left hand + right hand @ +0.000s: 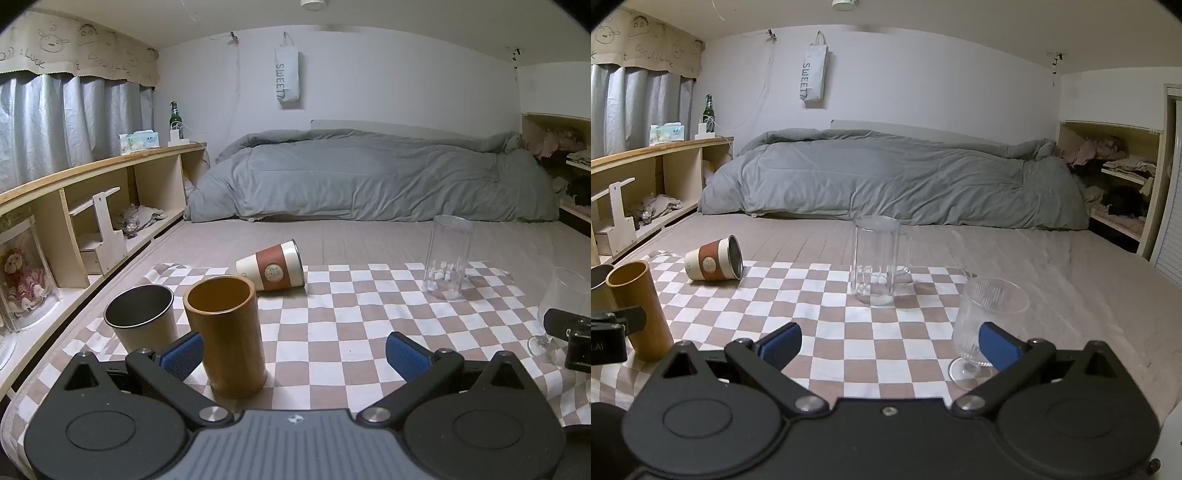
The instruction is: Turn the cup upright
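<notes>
A cream cup with a brown sleeve (272, 266) lies on its side on the checkered cloth (332, 317), mouth toward the right; it also shows in the right wrist view (714, 259). My left gripper (295, 352) is open and empty, well short of that cup. An upright wooden cup (225, 332) stands beside its left pad (184, 352). My right gripper (890, 347) is open and empty, with an upright stemmed glass (988, 325) just beyond its right pad (999, 347).
An upright metal cup (142, 314) stands left of the wooden cup. A tall clear glass (447, 256) stands upright at the cloth's far right. A grey duvet (369, 177) lies beyond. Wooden shelves (92, 206) line the left side.
</notes>
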`<state>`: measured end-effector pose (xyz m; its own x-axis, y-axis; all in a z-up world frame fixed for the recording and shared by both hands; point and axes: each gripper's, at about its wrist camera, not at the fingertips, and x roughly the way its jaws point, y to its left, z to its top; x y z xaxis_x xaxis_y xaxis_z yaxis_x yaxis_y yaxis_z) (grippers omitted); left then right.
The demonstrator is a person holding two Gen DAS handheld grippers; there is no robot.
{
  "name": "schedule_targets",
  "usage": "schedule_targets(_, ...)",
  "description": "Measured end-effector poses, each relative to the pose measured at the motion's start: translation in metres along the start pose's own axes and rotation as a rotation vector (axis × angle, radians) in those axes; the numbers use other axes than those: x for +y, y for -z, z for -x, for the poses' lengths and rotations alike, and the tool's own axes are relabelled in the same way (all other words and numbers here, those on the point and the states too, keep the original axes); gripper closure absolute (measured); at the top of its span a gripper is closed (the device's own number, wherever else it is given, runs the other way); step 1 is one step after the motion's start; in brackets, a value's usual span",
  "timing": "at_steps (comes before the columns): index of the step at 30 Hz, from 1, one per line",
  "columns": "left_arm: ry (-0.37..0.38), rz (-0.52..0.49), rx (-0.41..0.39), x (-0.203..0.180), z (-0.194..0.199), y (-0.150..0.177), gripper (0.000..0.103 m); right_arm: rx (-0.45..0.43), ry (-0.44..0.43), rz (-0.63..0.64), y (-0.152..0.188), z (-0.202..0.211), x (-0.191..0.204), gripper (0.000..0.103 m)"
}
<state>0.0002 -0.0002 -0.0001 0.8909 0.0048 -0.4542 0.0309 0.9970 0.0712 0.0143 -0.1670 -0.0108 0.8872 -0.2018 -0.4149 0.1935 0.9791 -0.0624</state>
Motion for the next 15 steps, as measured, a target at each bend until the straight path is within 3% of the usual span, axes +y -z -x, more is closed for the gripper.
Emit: schedule_targets(15,0.002,0.003,-0.002,0.0001,0.0001,0.0000,0.000,0.001,-0.004,-0.007,0.0002,-0.0008,-0.0008,0.000)
